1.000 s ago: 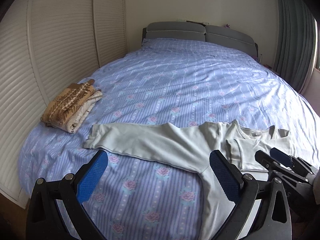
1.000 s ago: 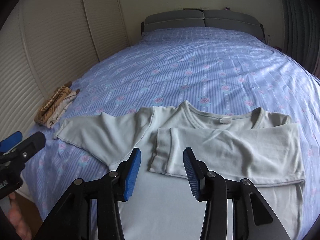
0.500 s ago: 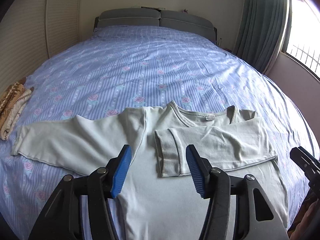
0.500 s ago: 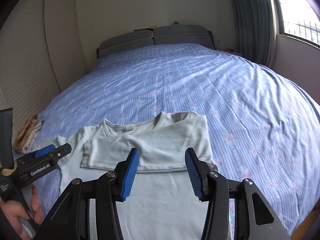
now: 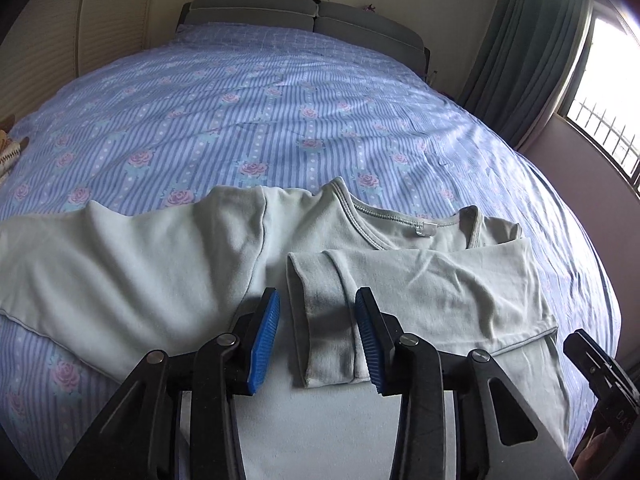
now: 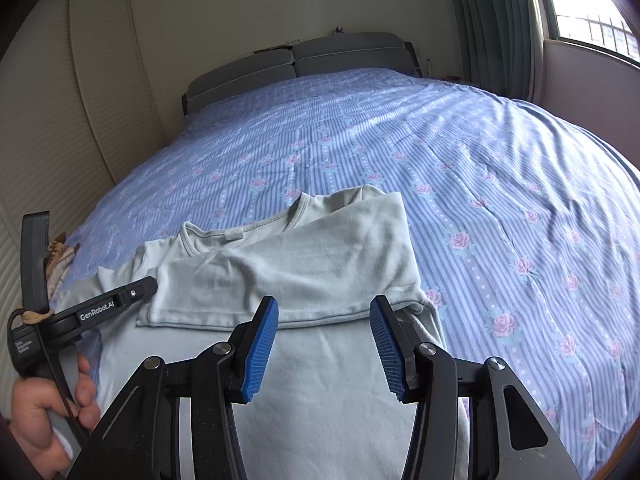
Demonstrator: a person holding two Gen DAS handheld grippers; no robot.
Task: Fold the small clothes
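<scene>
Both claws have swung toward the window side of the bed and dropped closer to the pale green long-sleeved top (image 5: 152, 280). The left claw (image 5: 318, 340) has just been narrowing its jaws, and they now straddle the cuff (image 5: 324, 336) of the sleeve folded across the chest, pads not yet pressing. The right claw (image 6: 324, 344) hangs part-spread over the top's side at the 3 o'clock edge, holding nothing.

Thin, limp knit – I judge it light, soft and likely to sag or slide off its fold, so pinch through doubled layers at a cuff, hem or seam.

It lies flat on the striped, rose-printed bedspread (image 5: 280, 120) near the foot of the bed, neckline toward 12 o'clock – one sleeve folded inward, the other stretched out to 9 o'clock.
</scene>
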